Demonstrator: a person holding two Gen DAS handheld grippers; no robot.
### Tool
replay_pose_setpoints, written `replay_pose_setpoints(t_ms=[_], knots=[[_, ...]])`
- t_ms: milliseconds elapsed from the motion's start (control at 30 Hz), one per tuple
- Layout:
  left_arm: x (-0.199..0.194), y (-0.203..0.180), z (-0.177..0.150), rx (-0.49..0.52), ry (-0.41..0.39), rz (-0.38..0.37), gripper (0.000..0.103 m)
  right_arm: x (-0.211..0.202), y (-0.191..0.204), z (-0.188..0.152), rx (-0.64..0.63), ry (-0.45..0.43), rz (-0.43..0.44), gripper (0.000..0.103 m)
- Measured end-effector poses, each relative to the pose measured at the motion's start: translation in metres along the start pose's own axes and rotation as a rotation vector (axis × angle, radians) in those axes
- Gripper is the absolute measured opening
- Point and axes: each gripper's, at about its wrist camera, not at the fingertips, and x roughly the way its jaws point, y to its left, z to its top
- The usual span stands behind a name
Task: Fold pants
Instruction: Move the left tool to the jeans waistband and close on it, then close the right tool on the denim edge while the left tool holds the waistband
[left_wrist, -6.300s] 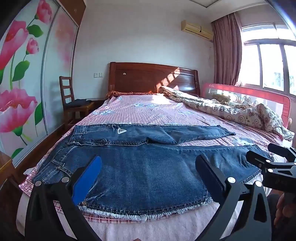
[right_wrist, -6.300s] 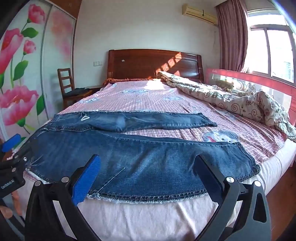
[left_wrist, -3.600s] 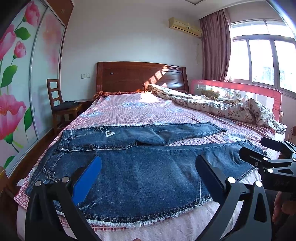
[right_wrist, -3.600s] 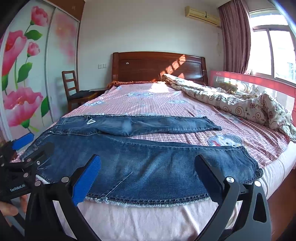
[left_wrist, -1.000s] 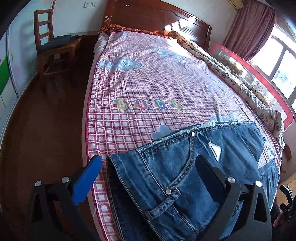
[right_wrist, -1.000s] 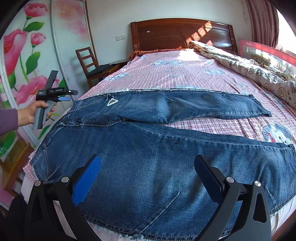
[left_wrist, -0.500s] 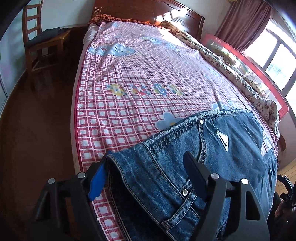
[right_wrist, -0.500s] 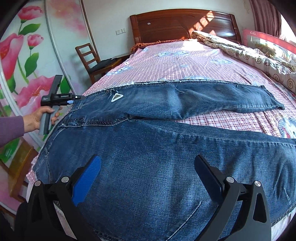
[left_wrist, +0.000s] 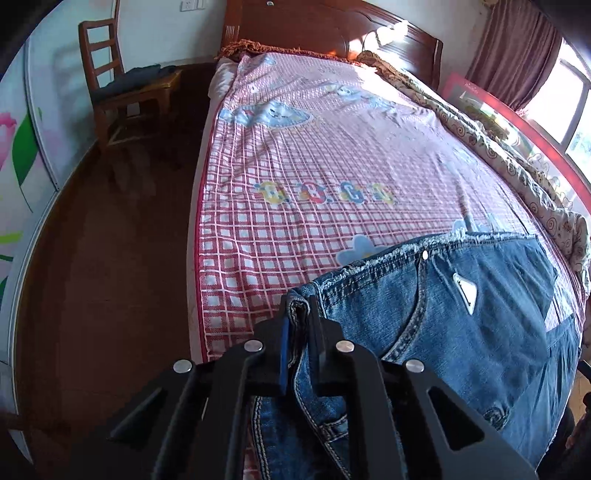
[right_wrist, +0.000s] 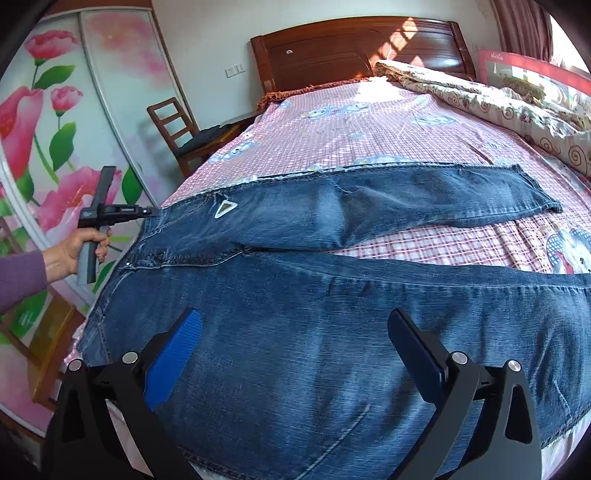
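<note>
Jeans (right_wrist: 332, 332) are spread across the bed (left_wrist: 332, 147), long axis sideways. Waistband corner is clamped in the left claw (left_wrist: 298, 317); the right claw (right_wrist: 295, 343), held apart, hovers over the near leg.

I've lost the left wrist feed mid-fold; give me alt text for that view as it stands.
The left gripper has its jaws shut on the waistband corner of the blue jeans, which lie on a pink checked bedsheet. Past the bed's edge are a dark wooden floor and a wooden chair; a rumpled quilt runs along the bed's far side.
</note>
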Motion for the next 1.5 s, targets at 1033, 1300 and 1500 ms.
replay_pose_setpoints(t_ms=[1033,1300,1500], knots=[[-0.018,-0.035,0.009,-0.082,0.039,0.184,0.007,0.179,-0.386,0.251,0.224,0.421,-0.200,0.068],[-0.024,-0.031,0.009,-0.131,-0.019,0.187,0.007,0.174,-0.357,0.256,0.006,0.450,-0.329,0.015],[-0.057,-0.040,0.012,-0.117,-0.120,0.157,0.007,0.112,-0.336,0.270,-0.021,0.267,-0.341,0.015]])
